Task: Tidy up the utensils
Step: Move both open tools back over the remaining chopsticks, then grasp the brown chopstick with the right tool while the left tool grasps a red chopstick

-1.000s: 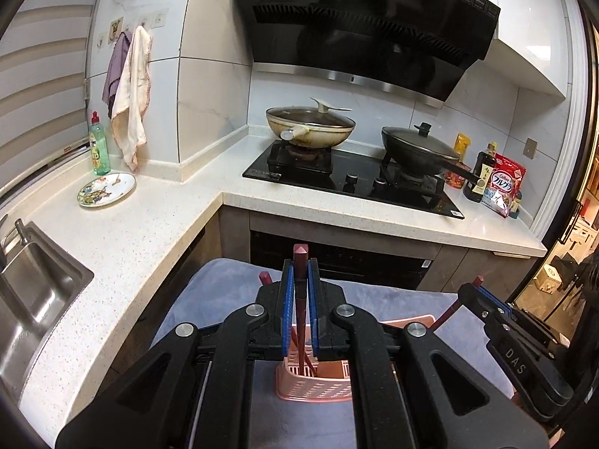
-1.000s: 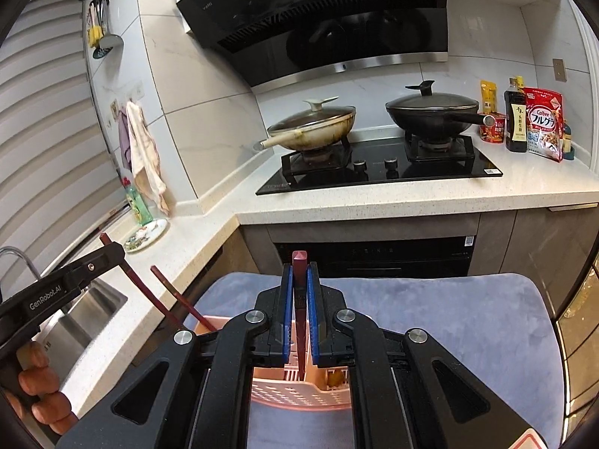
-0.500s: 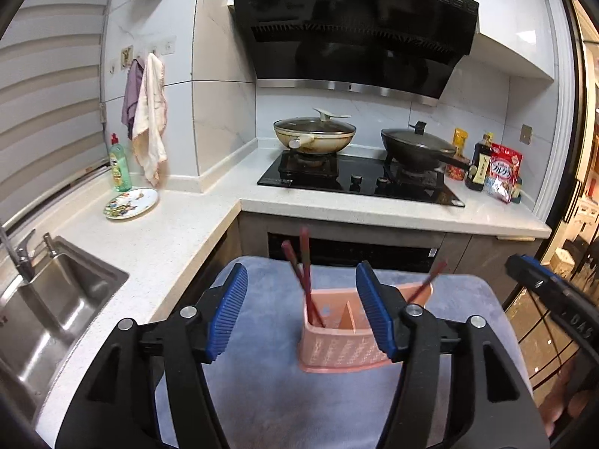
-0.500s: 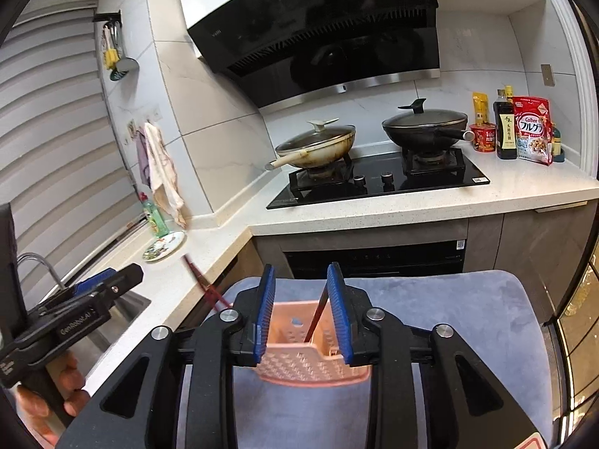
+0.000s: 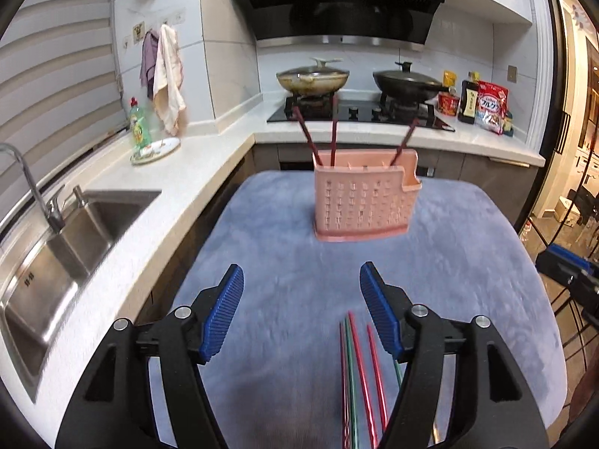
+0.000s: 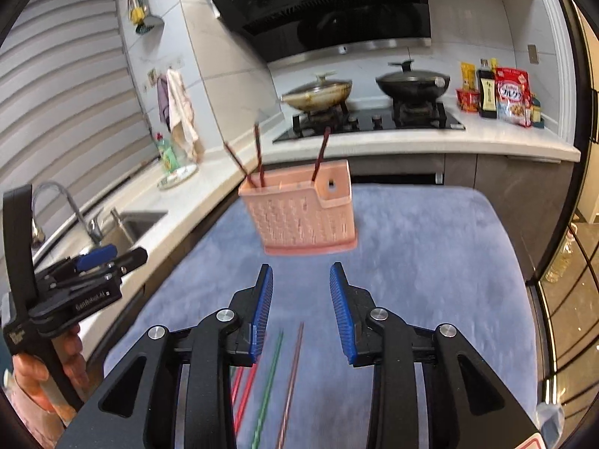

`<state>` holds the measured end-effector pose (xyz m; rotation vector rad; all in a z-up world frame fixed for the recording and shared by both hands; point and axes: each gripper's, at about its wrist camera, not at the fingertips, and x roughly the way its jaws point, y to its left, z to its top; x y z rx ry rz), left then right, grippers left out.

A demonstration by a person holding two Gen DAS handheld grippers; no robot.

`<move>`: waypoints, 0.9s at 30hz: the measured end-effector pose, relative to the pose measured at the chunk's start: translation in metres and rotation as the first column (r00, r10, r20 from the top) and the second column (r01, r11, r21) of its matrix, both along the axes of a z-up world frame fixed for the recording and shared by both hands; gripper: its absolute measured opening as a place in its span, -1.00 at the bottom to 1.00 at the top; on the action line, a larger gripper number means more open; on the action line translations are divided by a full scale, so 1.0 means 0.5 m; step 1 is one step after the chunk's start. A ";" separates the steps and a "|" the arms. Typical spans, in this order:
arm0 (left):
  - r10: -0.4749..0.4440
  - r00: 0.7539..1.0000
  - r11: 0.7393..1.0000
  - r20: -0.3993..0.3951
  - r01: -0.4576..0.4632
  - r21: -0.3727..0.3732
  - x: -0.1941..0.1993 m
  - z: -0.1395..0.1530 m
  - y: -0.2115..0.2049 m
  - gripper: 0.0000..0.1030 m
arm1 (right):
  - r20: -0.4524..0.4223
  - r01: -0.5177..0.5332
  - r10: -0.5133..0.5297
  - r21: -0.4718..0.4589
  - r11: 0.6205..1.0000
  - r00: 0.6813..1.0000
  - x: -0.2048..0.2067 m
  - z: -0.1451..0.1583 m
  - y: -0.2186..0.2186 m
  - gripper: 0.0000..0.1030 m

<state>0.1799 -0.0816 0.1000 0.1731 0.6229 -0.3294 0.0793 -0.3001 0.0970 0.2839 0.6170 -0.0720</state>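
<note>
A pink perforated utensil holder (image 5: 361, 202) stands on the blue-grey mat (image 5: 284, 262); it also shows in the right wrist view (image 6: 303, 213). Three dark red chopsticks (image 5: 331, 131) stick up out of it, two at its left end and one (image 6: 320, 153) further right. Several loose chopsticks, red and green (image 5: 355, 374), lie on the mat's near edge; they show in the right wrist view (image 6: 269, 378) too. My left gripper (image 5: 301, 312) is open and empty above the mat, well back from the holder. My right gripper (image 6: 301, 312) is open and empty, above the loose chopsticks.
A steel sink (image 5: 56, 247) with a tap lies in the white counter at the left. A plate (image 5: 155, 147) and a green bottle (image 5: 138, 121) stand behind it. A hob with two lidded pans (image 5: 312, 78) and food packets (image 5: 490, 106) is at the back.
Both grippers were shut on dark red chopsticks over the holder a second ago. They opened, left the chopsticks standing in it, and pulled back towards the near edge of the mat.
</note>
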 end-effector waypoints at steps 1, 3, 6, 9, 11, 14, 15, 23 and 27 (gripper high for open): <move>0.006 1.000 1.000 -0.004 -0.006 0.005 -0.016 -0.013 0.007 0.19 | -0.021 -0.004 0.004 -0.002 1.000 1.000 -0.017 -0.017 0.011 -0.39; 0.025 1.000 0.999 -0.014 -0.025 0.028 -0.050 -0.043 0.022 0.19 | -0.054 0.000 0.000 -0.008 1.000 0.999 -0.049 -0.052 0.029 -0.39; 0.044 0.998 0.998 -0.045 -0.043 0.038 -0.085 -0.084 0.043 0.19 | -0.107 -0.007 0.007 0.003 1.000 0.994 -0.088 -0.105 0.055 -0.39; 0.062 0.995 0.998 -0.082 -0.059 0.033 -0.112 -0.117 0.063 0.19 | -0.145 -0.007 -0.001 -0.051 0.999 0.989 -0.117 -0.148 0.085 -0.40; 0.072 0.992 0.997 -0.100 -0.067 0.045 -0.130 -0.141 0.072 0.19 | -0.161 -0.013 0.000 -0.076 0.997 0.987 -0.133 -0.171 0.105 -0.39; 0.082 0.991 0.995 -0.107 -0.075 0.067 -0.152 -0.168 0.083 0.19 | -0.184 -0.031 0.019 -0.059 0.998 0.983 -0.145 -0.200 0.120 -0.39; 0.081 0.991 0.995 -0.110 -0.074 0.066 -0.159 -0.176 0.087 0.19 | -0.193 -0.035 0.023 -0.056 0.998 0.981 -0.149 -0.210 0.127 -0.39; 0.089 0.986 0.995 -0.139 -0.082 0.054 -0.190 -0.215 0.098 0.21 | -0.243 -0.053 0.038 -0.055 0.997 0.969 -0.155 -0.265 0.162 -0.39; 0.085 0.985 0.996 -0.151 -0.079 0.047 -0.200 -0.232 0.102 0.26 | -0.262 -0.062 0.045 -0.060 0.996 0.964 -0.157 -0.283 0.173 -0.39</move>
